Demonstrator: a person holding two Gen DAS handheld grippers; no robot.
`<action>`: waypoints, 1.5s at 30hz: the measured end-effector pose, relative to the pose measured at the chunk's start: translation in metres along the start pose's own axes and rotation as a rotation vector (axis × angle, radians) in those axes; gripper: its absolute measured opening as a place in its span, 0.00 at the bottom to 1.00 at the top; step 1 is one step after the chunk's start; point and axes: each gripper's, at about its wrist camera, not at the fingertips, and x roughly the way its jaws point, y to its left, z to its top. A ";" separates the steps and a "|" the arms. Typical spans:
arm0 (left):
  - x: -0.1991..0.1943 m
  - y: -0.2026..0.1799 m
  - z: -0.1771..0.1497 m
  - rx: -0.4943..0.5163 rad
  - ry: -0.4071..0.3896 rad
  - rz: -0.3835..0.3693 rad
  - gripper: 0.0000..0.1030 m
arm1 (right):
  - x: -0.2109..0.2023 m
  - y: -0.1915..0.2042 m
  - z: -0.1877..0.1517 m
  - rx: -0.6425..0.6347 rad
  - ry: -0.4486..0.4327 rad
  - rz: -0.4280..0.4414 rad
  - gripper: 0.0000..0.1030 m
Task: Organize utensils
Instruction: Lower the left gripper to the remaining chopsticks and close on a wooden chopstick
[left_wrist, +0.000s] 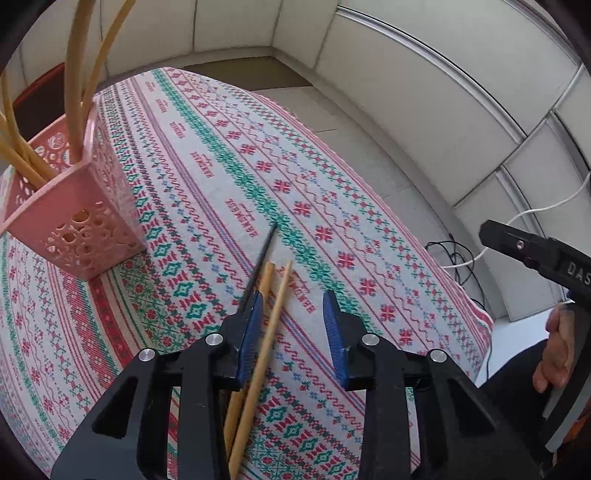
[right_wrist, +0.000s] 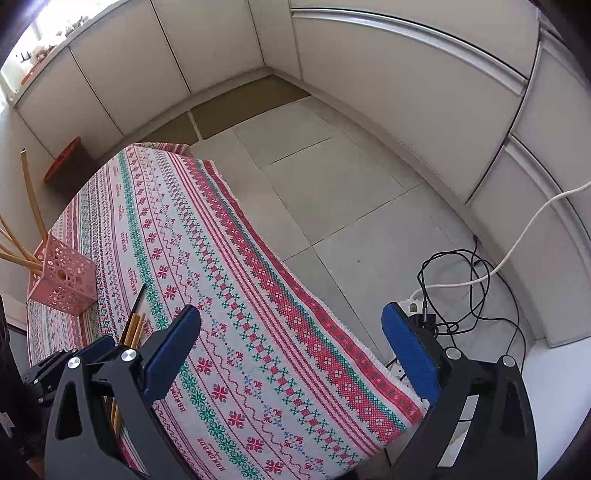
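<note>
Wooden chopsticks (left_wrist: 271, 325) + a thin dark stick (left_wrist: 263, 254) lie on the table (left_wrist: 207, 155) betw. left tool (left_wrist: 293, 314) pads, jaws part-open, not yet pinching; light, stiff, prob. roll-prone, so pinch mid-shaft; right tool (right_wrist: 291, 354) wide open, empty; pink basket (left_wrist: 79, 218) nearby.

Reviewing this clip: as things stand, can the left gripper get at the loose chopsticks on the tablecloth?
Probably yes. The left gripper is already down over the wooden chopsticks, which lie between its open fingers on the tablecloth. Nothing blocks it; the pink basket stands well clear.
</note>
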 end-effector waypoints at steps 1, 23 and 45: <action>0.001 0.001 0.001 -0.001 -0.006 0.037 0.25 | 0.000 0.001 0.000 -0.006 0.000 -0.002 0.93; 0.015 -0.035 -0.012 0.261 0.131 -0.065 0.14 | 0.004 -0.004 -0.001 0.012 0.016 -0.008 0.93; 0.041 -0.054 -0.009 0.314 0.236 0.079 0.07 | 0.012 -0.006 -0.003 0.039 0.048 -0.043 0.93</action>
